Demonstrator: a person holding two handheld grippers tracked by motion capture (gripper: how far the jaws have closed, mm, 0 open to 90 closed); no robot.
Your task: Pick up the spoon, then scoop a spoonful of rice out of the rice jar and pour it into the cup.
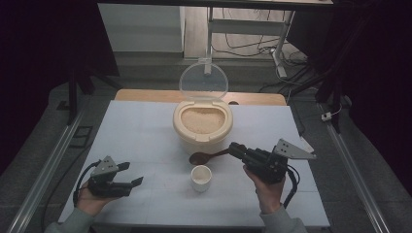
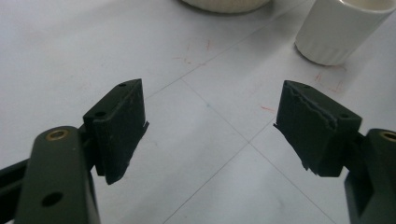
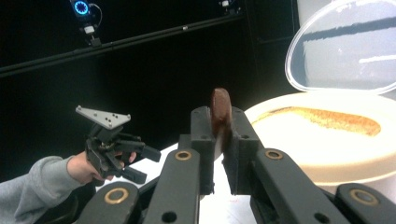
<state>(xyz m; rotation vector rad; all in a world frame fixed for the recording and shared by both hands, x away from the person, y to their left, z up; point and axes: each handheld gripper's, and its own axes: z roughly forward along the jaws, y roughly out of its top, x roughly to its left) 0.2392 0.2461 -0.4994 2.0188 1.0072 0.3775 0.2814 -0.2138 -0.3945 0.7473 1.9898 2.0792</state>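
A cream rice container (image 1: 180, 127) stands mid-table with its clear lid (image 1: 203, 81) up and rice (image 1: 202, 120) inside. In front of it sits a small white cup (image 1: 200, 177). My right gripper (image 1: 233, 148) is shut on the handle of a brown wooden spoon (image 1: 200, 157), whose bowl hovers between the container and the cup. In the right gripper view the spoon (image 3: 220, 106) stands edge-on between the jaws, beside the container (image 3: 327, 154). My left gripper (image 1: 134, 173) rests low at the table's front left, open, with nothing between its fingers; the cup (image 2: 336, 28) lies ahead of it to the right.
The white table top (image 1: 145, 131) has a wooden strip along its far edge. Metal rails run along both sides of the table. Behind it are a desk frame and cables on the floor. My left gripper (image 3: 149, 165) appears far off in the right gripper view.
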